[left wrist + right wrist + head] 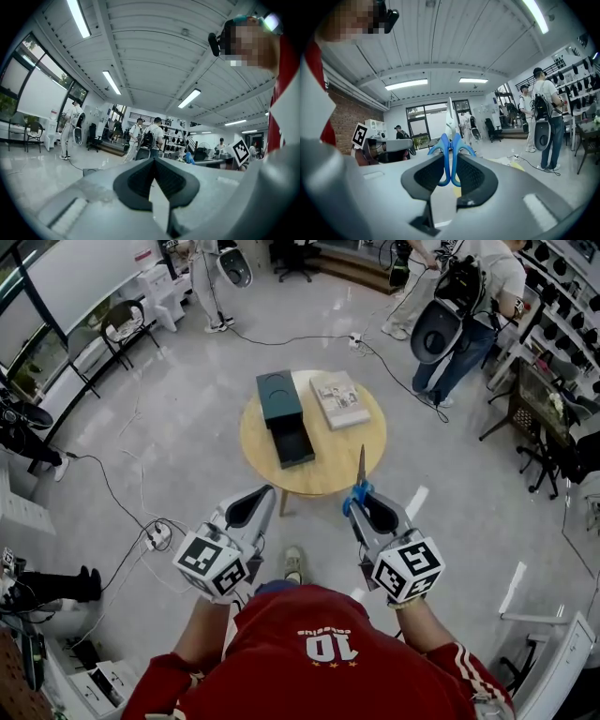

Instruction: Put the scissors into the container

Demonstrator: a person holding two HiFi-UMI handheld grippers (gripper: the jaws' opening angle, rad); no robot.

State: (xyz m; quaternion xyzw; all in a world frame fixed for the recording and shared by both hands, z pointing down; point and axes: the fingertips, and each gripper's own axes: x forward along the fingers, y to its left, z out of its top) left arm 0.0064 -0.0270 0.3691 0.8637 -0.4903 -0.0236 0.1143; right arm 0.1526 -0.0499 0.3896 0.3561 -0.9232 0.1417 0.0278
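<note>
A pair of scissors with blue handles is clamped by those handles in my right gripper, blades pointing away from me over the near right edge of the round wooden table. In the right gripper view the right gripper is shut on the two handle loops, with the closed blades sticking up. The dark green container stands on the table's left half, its drawer pulled out toward me. My left gripper hangs short of the table's near left edge, shut and empty; the left gripper view shows my left gripper with the pads together.
A booklet lies on the table right of the container. Cables and a power strip run over the floor at the left. People stand at the far side of the room. Chairs and racks line the right wall.
</note>
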